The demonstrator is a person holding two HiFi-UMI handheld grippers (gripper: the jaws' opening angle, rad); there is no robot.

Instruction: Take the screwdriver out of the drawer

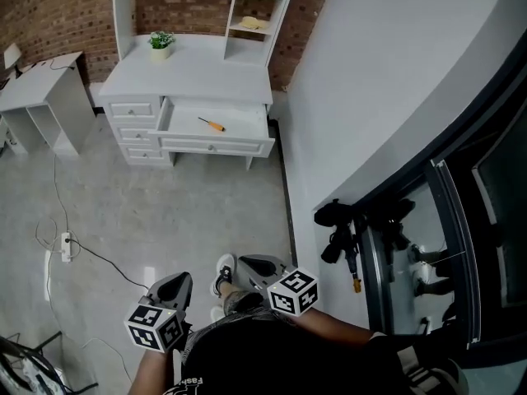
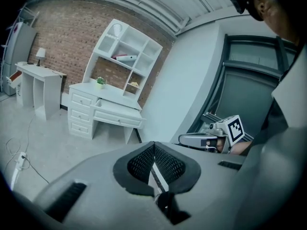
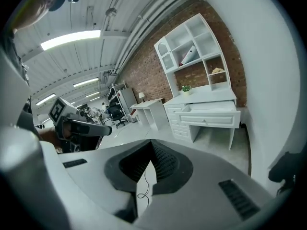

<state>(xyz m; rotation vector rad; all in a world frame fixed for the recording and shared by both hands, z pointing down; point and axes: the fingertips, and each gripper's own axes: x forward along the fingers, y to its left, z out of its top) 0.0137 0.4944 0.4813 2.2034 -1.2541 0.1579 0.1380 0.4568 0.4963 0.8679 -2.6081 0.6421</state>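
Left gripper (image 2: 154, 152): pads pressed together, gripping nothing.
Right gripper (image 3: 151, 150): pads closed, empty.
Screwdriver (image 1: 212, 124): lies in open drawer (image 1: 245, 120), orange handle right, tip left, roughly along drawer's width.

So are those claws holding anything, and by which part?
Nothing. Left gripper and right gripper are shut, empty; the screwdriver lies in the open drawer.

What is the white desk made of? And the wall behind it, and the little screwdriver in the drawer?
The desk looks like wood or board painted a smooth matte white; its panelled fronts suggest that. The wall is bare red-brown brick, with mortar lines showing. The screwdriver seems to have an orange plastic handle and a thin dark metal shaft, but it is tiny here.
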